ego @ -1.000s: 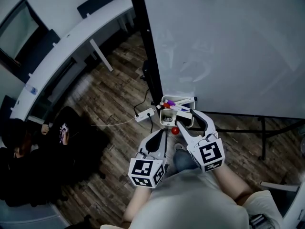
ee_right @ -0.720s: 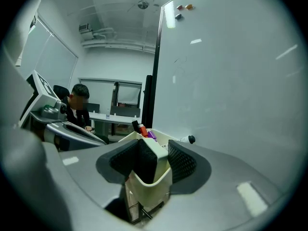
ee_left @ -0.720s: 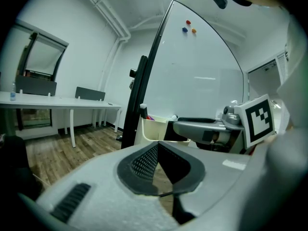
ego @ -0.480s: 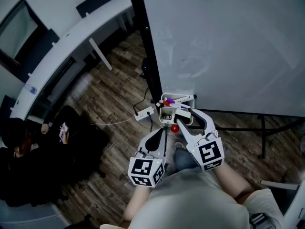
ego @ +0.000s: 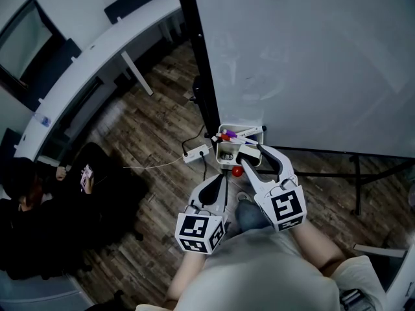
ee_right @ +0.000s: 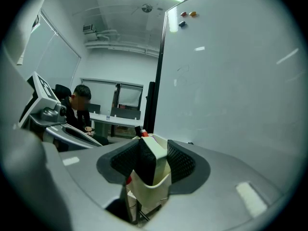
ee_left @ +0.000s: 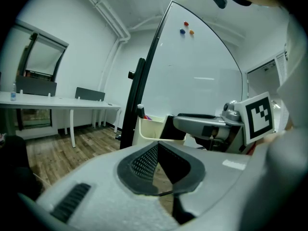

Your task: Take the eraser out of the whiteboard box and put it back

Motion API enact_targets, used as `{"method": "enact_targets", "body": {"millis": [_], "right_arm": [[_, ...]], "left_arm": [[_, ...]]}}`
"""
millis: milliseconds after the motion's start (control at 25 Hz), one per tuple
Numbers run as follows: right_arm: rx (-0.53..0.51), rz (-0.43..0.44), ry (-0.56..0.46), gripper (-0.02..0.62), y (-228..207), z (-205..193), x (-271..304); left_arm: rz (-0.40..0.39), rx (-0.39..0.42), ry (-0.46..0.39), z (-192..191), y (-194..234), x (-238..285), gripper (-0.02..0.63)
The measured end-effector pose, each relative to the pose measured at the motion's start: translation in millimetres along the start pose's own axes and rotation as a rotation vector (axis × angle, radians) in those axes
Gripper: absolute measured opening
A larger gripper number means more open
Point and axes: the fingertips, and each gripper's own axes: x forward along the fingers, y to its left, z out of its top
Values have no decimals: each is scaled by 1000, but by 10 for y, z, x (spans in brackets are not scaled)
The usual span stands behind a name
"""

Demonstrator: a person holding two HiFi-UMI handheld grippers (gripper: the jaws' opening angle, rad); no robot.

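The white whiteboard box (ego: pixel 224 161) hangs at the foot of the whiteboard (ego: pixel 305 57), with markers (ego: pixel 233 135) in it. My right gripper (ego: pixel 250 151) reaches level over the box. Its jaws have just been closing and are shut on the eraser (ee_right: pixel 159 159), a white block with black felt on its left face. The eraser stands upright just over the cream box (ee_right: pixel 149 192) between the pads of the right gripper (ee_right: pixel 153 152). My left gripper (ego: pixel 219 179) hangs lower and to the left, shut and holding nothing. In the left gripper view, the left gripper (ee_left: pixel 157 149) faces the box (ee_left: pixel 149 129).
A black stand post (ego: pixel 198 63) runs beside the board. A red round thing (ego: pixel 238 172) sits under the box. A power strip (ego: pixel 196 154) and cable lie on the wood floor. A seated person (ego: pixel 39 225) and a long white desk (ego: pixel 97 50) are to the left.
My right gripper has shifted slightly up and left over the box, and its jaws have narrowed onto the white eraser. The left gripper has stayed put.
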Motion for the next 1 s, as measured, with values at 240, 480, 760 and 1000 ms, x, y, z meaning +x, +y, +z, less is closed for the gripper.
{"method": "enact_targets", "body": {"millis": [240,480,760,1000], "right_arm": [[-12,-9,-19,192,-9,75,-35],[-30,-14,-48,190,-19,199,-65],[-45,-17,-74,189,-29,316,-92],[-58,-19,-95,189,-36,404,-122]], "left_arm": [[7,4,-9,25,-4,-49,0],[12,6,-15,35,-20,-93,0],[9,9,-20,44,-63,-118,0],[10,11,-27,61,-86,-146,0]]}}
